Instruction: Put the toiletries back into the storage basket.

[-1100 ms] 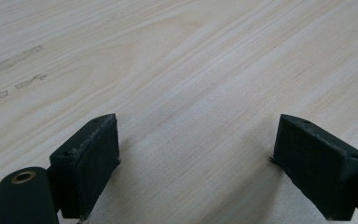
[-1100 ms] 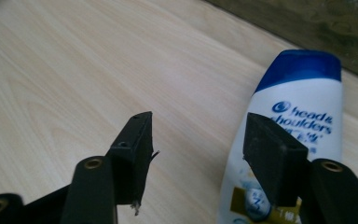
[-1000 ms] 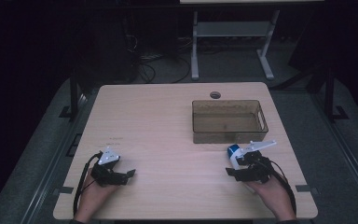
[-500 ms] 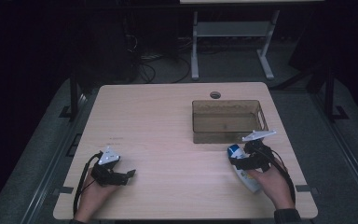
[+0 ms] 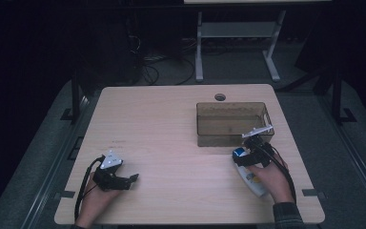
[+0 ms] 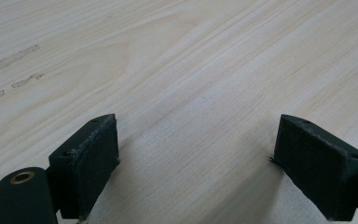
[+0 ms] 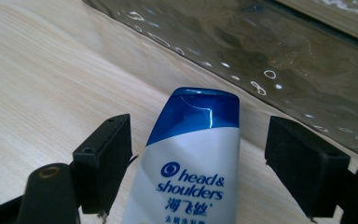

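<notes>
A white shampoo bottle (image 7: 191, 158) with a blue cap (image 5: 238, 152) lies on the wooden table, cap toward the bin. My right gripper (image 7: 200, 140) straddles its cap end. The jaws have just been opening, and there is a gap on each side of the bottle, so the pads are off it. From above, the right gripper (image 5: 244, 157) sits just in front of the bin's near right corner. My left gripper (image 5: 132, 180) rests at the front left of the table, open with nothing but bare wood between its jaws (image 6: 196, 140).
A brown see-through bin (image 5: 232, 138) stands at the back right of the table, and its wall (image 7: 261, 46) rises close ahead of the bottle cap. A cable hole (image 5: 220, 97) lies behind the bin. The table's right edge (image 5: 299, 157) is near my right hand.
My right gripper has moved toward the bin and turned from pointing left to pointing up-left. Its jaws have widened off the bottle, which now lies on the table. The left gripper is unmoved.
</notes>
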Demonstrator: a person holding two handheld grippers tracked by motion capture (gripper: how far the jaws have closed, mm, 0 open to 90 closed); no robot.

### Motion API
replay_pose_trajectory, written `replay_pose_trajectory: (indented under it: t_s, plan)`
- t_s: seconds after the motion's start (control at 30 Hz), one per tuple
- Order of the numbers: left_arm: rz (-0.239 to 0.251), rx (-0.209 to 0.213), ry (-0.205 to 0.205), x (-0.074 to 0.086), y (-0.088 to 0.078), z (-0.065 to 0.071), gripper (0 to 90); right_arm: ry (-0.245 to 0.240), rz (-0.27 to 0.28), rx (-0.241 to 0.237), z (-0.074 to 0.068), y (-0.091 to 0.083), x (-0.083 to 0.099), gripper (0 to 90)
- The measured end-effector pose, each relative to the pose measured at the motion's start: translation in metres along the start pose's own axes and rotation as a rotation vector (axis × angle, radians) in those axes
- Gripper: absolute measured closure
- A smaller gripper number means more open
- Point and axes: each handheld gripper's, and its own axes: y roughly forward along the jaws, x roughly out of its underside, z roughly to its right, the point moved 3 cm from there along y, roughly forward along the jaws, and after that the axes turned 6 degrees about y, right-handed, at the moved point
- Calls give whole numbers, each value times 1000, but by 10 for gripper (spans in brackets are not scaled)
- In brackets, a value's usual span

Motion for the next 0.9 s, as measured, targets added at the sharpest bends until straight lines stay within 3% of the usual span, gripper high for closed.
replay_pose_trajectory:
  t_s: [0.33, 0.9]
  plan:
    - [1, 0, -3, 0, 0, 0, 126, 0, -75, 28, -1, 15, 7, 221]
    - [-1, 0, 1, 0, 0, 0, 126, -25, -151, 84, -9, 22, 11, 231]
